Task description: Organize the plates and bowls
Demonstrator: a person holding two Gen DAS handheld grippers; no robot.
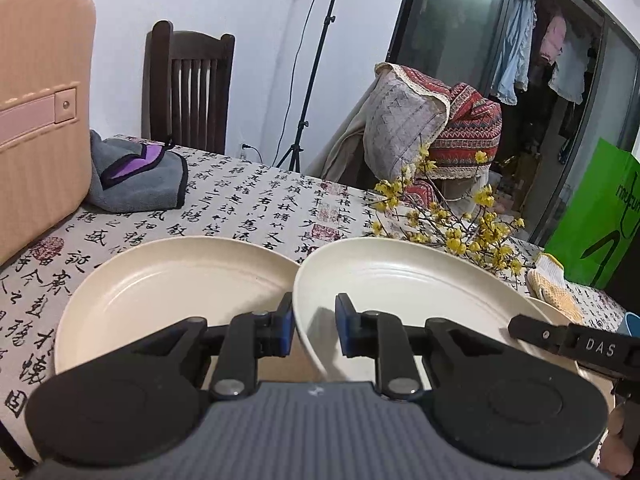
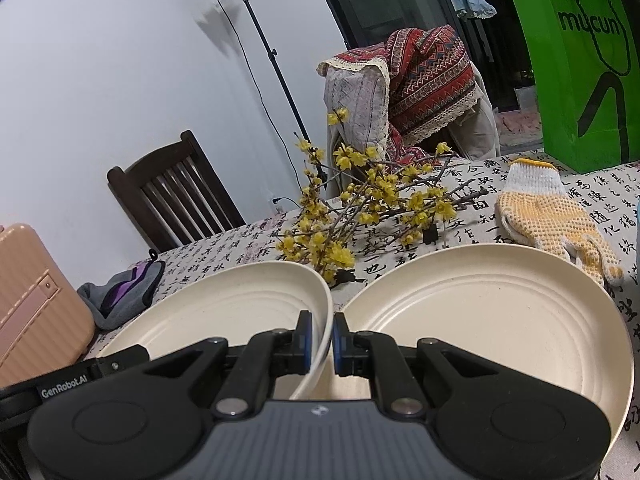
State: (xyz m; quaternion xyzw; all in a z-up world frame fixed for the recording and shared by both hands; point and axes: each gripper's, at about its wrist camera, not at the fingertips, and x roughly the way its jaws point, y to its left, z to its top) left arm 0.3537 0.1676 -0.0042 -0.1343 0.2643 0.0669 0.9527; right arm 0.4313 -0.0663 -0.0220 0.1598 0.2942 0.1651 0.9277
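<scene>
Ribbed grey housing and black linkage arms fill the left wrist view's foreground. The left gripper (image 1: pixel 314 330) straddles the near rim of a smooth cream plate (image 1: pixel 400 280), blue pads narrowly apart, the left pad against the rim's outside, the right pad's contact unclear. A second cream plate (image 1: pixel 176 280) lies flat on the calligraphy-print tablecloth (image 1: pixel 240 200).

In the right wrist view, the right gripper (image 2: pixel 321 344) is clamped tight on the thin rim of the raised plate (image 2: pixel 240 308); another ridged plate (image 2: pixel 480 312) rests alongside, near a knitted dotted glove (image 2: pixel 552 216).
</scene>
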